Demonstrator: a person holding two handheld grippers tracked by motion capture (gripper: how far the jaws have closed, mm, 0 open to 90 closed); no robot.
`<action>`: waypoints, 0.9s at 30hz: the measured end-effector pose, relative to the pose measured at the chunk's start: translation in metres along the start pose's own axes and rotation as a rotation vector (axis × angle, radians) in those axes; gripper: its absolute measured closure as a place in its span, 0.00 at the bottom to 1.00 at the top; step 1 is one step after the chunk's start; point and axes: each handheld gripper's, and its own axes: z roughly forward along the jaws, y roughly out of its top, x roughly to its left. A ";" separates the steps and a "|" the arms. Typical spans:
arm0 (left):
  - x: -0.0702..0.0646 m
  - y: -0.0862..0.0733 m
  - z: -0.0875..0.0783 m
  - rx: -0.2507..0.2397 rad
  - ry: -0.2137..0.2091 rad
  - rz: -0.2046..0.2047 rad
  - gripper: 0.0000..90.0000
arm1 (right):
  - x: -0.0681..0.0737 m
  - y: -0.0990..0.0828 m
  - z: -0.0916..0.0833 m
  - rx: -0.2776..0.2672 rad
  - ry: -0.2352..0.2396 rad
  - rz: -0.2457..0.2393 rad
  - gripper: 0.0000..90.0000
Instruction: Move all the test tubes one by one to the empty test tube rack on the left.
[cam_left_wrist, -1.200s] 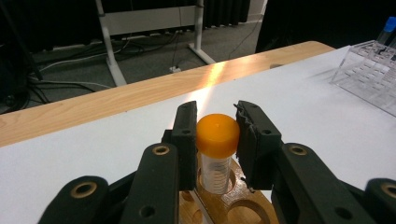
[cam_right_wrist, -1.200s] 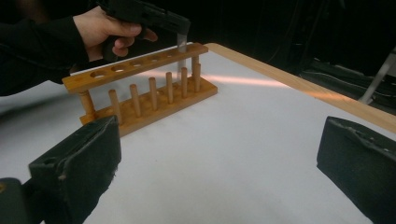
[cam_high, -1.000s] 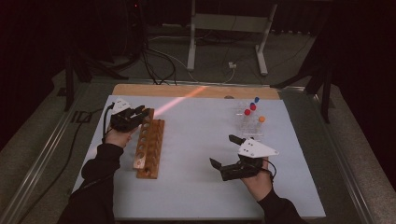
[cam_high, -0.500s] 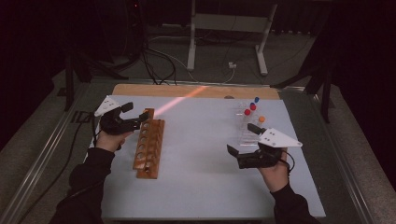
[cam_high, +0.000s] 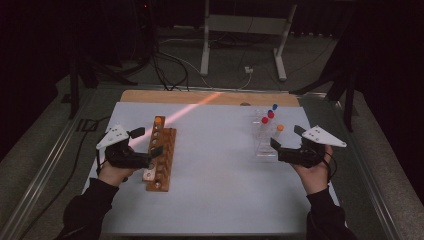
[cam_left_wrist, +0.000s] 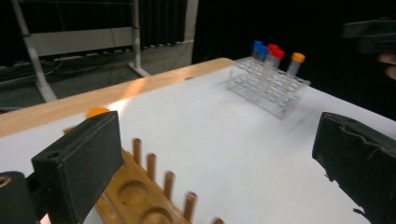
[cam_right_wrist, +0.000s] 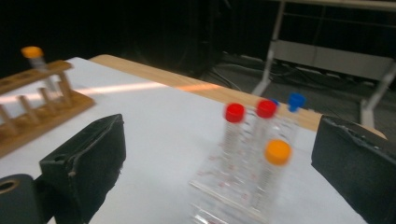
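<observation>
Left claw (cam_high: 146, 142) just opened, empty, beside wooden rack (cam_high: 161, 157); right claw (cam_high: 287, 143) open, empty, near clear rack (cam_high: 265, 145).

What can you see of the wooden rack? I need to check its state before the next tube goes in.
The wooden rack is a long, narrow stand of light brown wood: a base with round dimples, thin dowel posts, and a top strip with a row of round holes. It lies flat on the white table sheet, left of centre, its length running away from the person. One orange-capped tube stands upright in its far end hole; the other holes look empty. The left gripper hovers open beside it, apparently not touching.
</observation>
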 end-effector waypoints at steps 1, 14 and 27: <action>-0.002 -0.001 -0.002 0.001 0.000 0.004 0.03 | -0.003 -0.002 0.002 0.007 -0.005 0.005 0.03; -0.022 -0.011 -0.011 0.036 -0.061 0.021 0.03 | -0.029 -0.027 0.026 0.095 -0.066 0.065 0.04; -0.026 -0.010 -0.012 0.032 -0.074 0.034 0.03 | -0.034 -0.038 0.045 0.144 -0.090 0.091 0.27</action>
